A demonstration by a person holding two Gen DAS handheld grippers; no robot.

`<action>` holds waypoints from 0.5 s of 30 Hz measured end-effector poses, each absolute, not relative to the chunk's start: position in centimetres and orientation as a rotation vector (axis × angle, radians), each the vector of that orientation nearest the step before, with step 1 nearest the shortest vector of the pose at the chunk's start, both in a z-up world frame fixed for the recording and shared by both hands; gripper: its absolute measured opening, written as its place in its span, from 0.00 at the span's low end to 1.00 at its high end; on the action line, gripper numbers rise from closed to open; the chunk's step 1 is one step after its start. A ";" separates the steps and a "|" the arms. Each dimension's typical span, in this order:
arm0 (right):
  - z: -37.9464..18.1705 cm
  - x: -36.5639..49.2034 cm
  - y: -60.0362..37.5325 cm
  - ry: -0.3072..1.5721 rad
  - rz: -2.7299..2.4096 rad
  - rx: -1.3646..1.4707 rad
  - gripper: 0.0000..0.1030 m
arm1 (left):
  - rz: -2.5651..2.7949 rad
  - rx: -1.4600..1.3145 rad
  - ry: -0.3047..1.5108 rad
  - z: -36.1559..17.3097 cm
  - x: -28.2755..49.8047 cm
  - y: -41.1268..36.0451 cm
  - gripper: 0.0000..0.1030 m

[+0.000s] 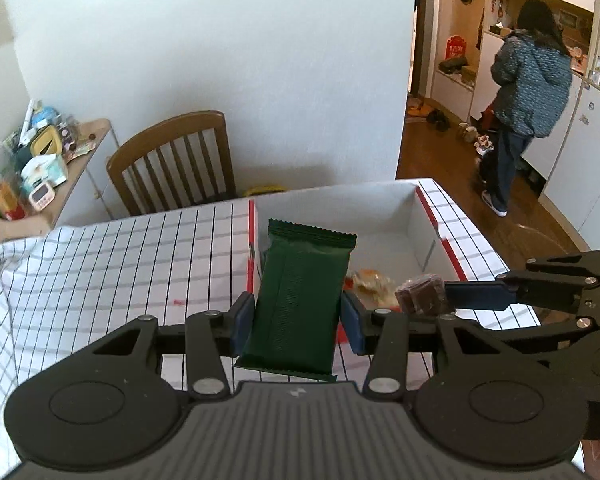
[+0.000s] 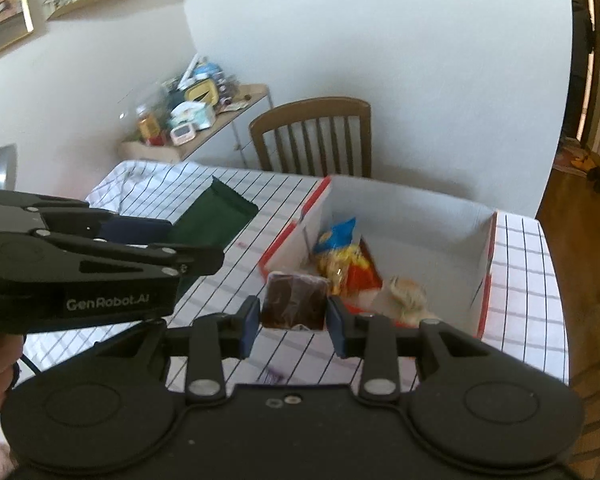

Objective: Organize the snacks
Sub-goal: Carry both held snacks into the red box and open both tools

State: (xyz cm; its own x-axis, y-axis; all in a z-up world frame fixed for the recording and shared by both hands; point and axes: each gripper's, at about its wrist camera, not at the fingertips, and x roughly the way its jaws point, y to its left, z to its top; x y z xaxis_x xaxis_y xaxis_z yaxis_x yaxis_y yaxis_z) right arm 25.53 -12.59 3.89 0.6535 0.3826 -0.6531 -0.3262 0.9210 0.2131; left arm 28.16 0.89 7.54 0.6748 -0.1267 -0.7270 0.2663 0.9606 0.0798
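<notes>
My left gripper (image 1: 298, 320) is shut on a dark green snack packet (image 1: 300, 292), held above the table near the left wall of a white box with red trim (image 1: 384, 216). The packet also shows in the right wrist view (image 2: 216, 212). My right gripper (image 2: 294, 320) is shut on a brown wrapped snack (image 2: 294, 296), held at the box's near edge; it also shows in the left wrist view (image 1: 422, 294). Inside the box lie a yellow, blue and orange snack bag (image 2: 340, 256) and a pale wrapped snack (image 2: 408, 292).
The table has a white cloth with dark grid lines (image 1: 120, 272). A wooden chair (image 1: 176, 164) stands behind it. A side shelf with jars and clutter (image 1: 36, 160) is at the left. A person (image 1: 528, 96) stands in the kitchen at the far right.
</notes>
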 end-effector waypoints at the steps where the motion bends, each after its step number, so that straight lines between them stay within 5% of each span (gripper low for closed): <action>1: 3.9 26.4 -12.6 0.757 0.392 0.080 0.33 | -0.223 0.189 0.801 7.5 29.1 0.8 0.44; 15: -2.1 36.0 -14.9 0.877 0.224 0.098 0.33 | -0.233 0.239 0.933 1.3 40.7 -1.9 0.44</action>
State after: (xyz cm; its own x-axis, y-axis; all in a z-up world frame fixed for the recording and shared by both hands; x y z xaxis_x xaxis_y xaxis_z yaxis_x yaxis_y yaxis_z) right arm 35.99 -14.88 -2.14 0.6178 0.2341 -0.7507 -0.1541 0.9722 0.1764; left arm 40.71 -1.94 1.27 0.5740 -0.0942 -0.8134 0.2995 0.9487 0.1015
